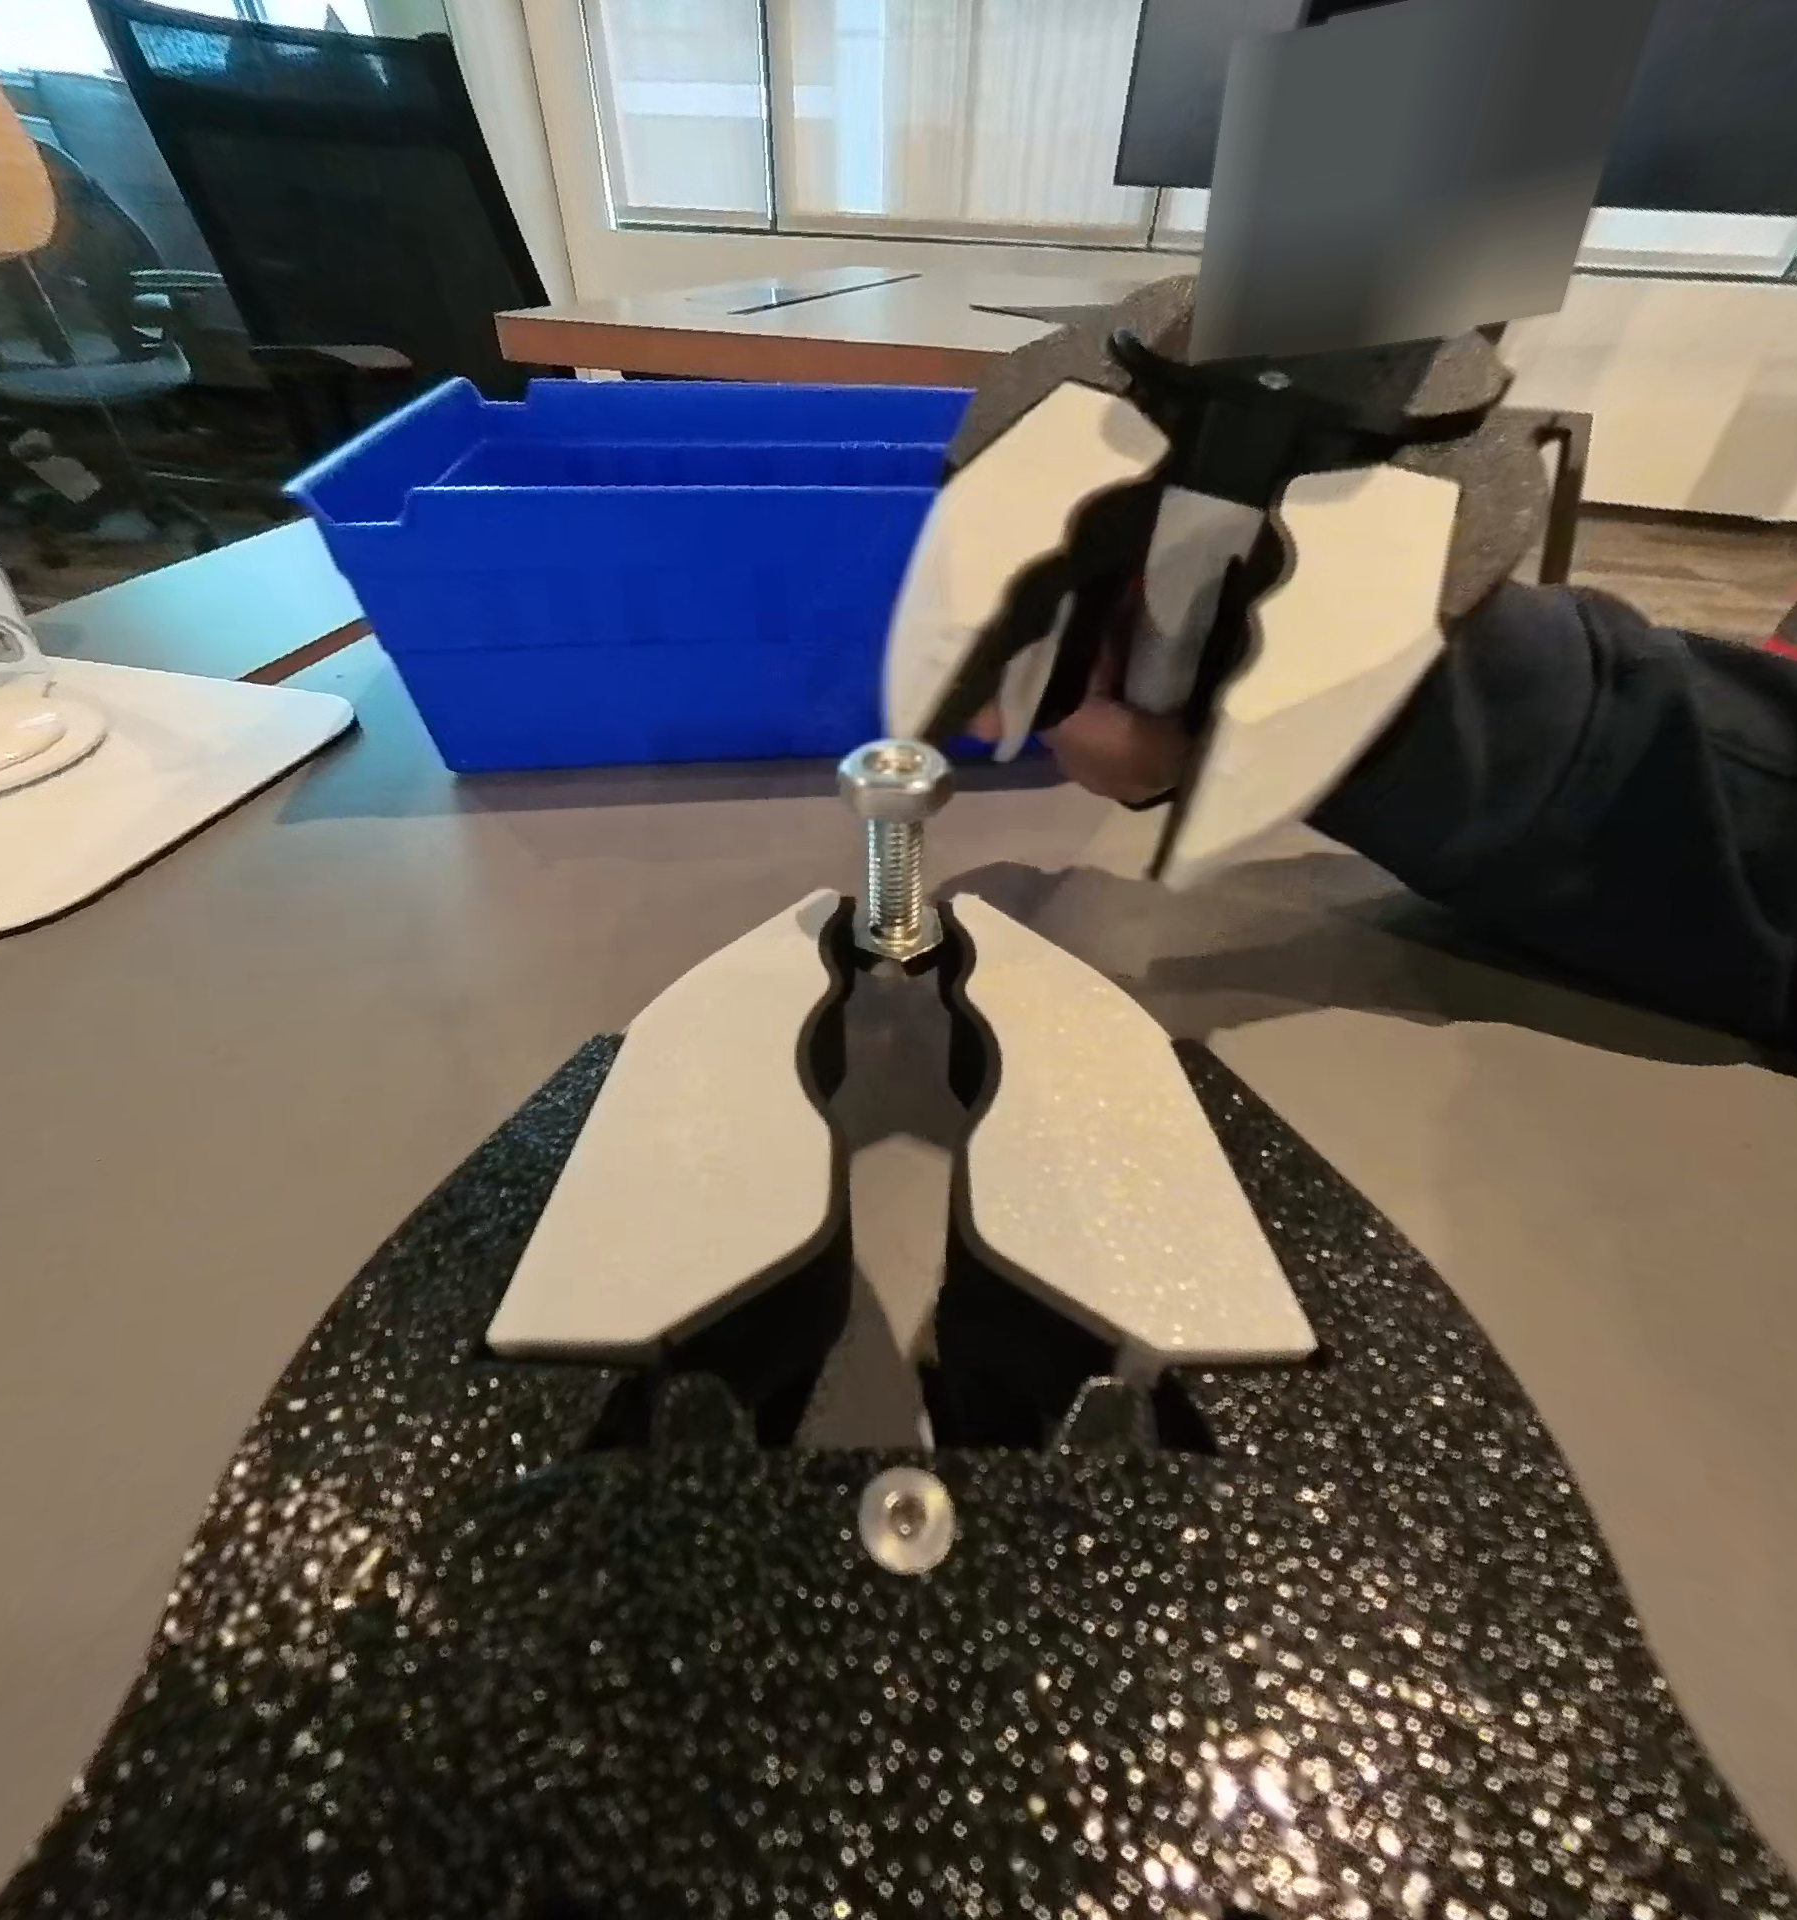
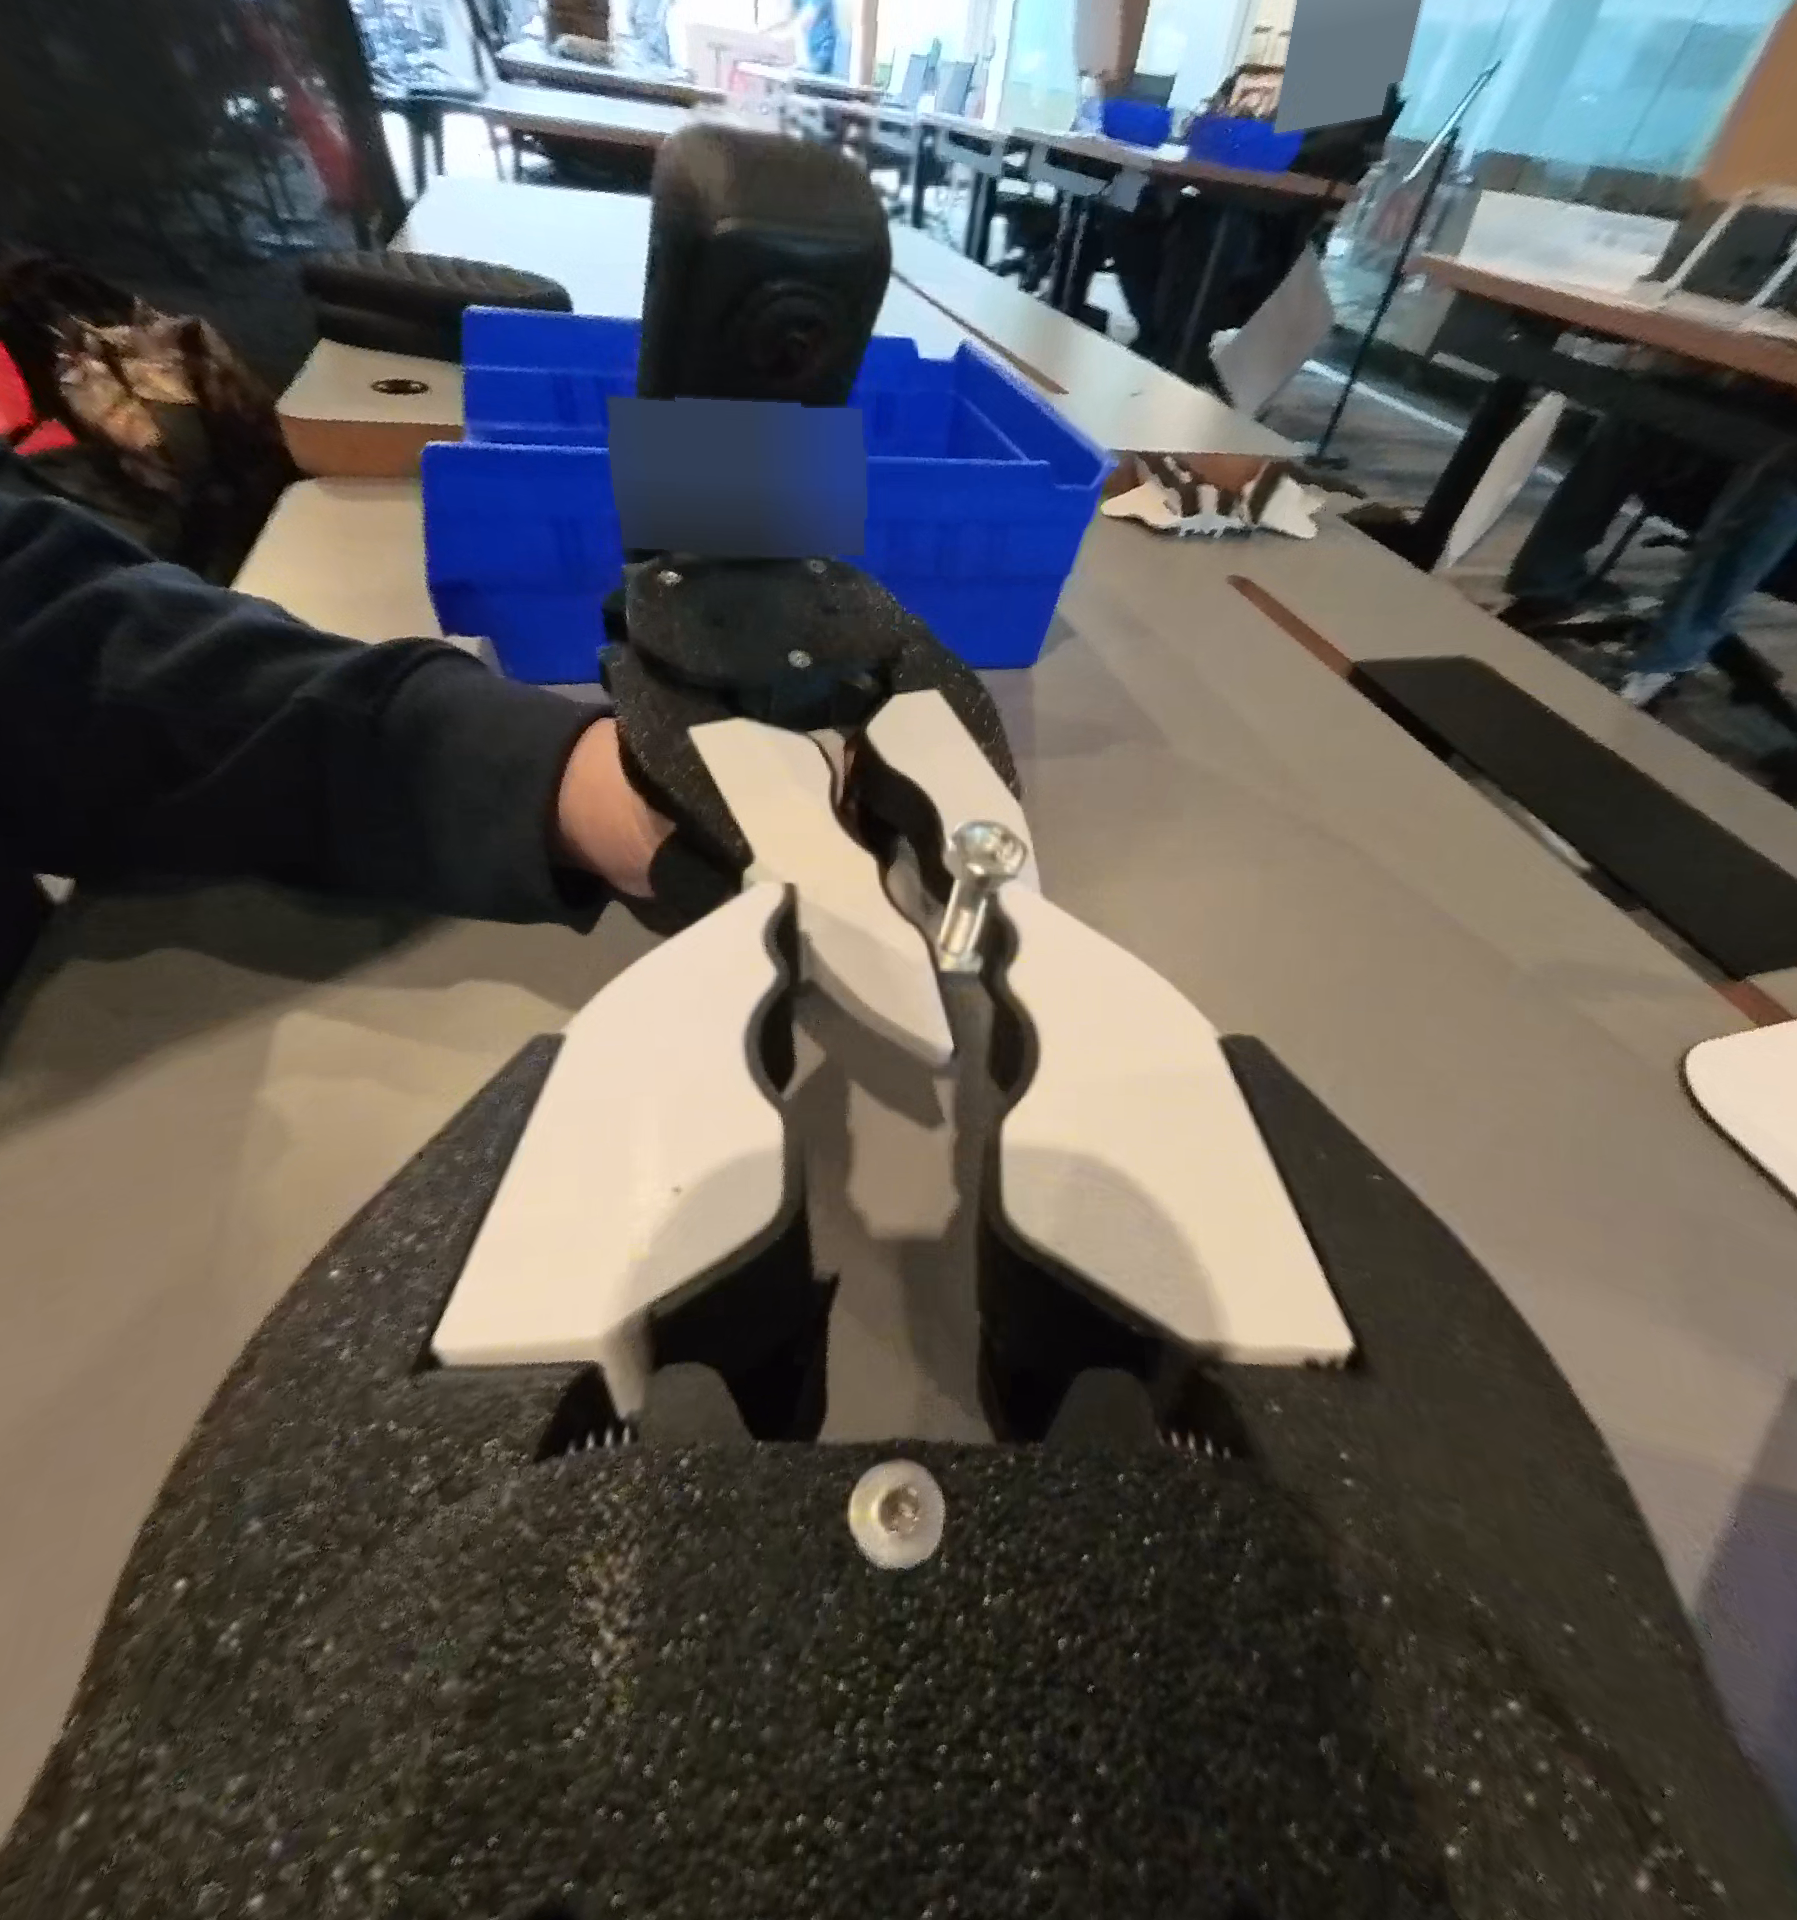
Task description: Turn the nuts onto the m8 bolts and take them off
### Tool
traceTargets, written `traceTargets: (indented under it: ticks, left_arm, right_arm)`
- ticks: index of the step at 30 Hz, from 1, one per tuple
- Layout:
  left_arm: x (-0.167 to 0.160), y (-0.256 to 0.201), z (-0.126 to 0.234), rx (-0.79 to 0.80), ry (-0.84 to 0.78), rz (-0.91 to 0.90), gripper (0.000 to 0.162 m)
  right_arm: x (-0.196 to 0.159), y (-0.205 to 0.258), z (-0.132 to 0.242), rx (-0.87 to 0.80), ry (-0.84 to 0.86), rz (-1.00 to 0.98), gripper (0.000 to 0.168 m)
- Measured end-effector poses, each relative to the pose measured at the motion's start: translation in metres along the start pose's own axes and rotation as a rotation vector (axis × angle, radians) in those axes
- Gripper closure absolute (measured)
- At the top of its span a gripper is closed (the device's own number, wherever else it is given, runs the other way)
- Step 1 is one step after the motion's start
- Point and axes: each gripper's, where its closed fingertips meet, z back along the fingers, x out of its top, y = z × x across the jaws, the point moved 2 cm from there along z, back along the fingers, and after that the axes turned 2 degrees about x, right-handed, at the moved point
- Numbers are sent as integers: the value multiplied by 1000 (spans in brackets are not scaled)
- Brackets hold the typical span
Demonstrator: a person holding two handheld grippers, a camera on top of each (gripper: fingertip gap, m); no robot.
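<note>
A silver M8 bolt (image 1: 886, 862) stands upright, head up, with a hex nut (image 1: 894, 940) at its lower end. My left gripper (image 1: 892, 928) is shut on the nut just above the grey table (image 1: 354, 1039). My right gripper (image 1: 1060, 790) is open and empty, up and to the right of the bolt head, and is not touching it. In the right wrist view, my right gripper (image 2: 899, 914) is spread open around the left gripper (image 2: 977, 966) and the tilted bolt (image 2: 972, 894).
A blue plastic bin (image 1: 665, 582) stands on the table behind the bolt; it also shows in the right wrist view (image 2: 977, 488). A white flat pad (image 1: 94, 790) lies at the left. A black mat (image 2: 1600, 810) lies to the right. A person's dark sleeves reach in. My left and right fingertips are right by each other.
</note>
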Motion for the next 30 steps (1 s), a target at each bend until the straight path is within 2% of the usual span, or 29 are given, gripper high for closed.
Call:
traceTargets:
  ticks: [1, 5, 10, 15, 18, 21, 26, 30]
  left_arm:
    - [0, 0, 0, -2, -4, 5, 147]
    - [2, -12, -1, -87, -21, 1, 148]
    - [2, -39, -5, -268, -3, 5, 147]
    - [2, -43, -5, -298, -4, 14, 148]
    - [5, -38, -1, -293, -39, 42, 148]
    - [7, -35, 1, -285, -55, 63, 148]
    - [9, -33, 3, -279, -79, 71, 148]
    - [13, -32, 4, -267, -112, 63, 148]
  right_arm:
    - [1, -2, 5, 2, -9, -22, 137]
    - [10, -5, 6, -7, -109, -48, 117]
    - [14, 21, -13, 185, -166, -95, 106]
    - [12, 31, -16, 244, -138, -79, 107]
    - [9, 31, 1, 276, -100, -81, 114]
    - [1, 18, 16, 219, -67, -104, 125]
    - [7, 10, 10, 152, -118, -91, 113]
    - [19, 17, 3, 178, -201, -72, 112]
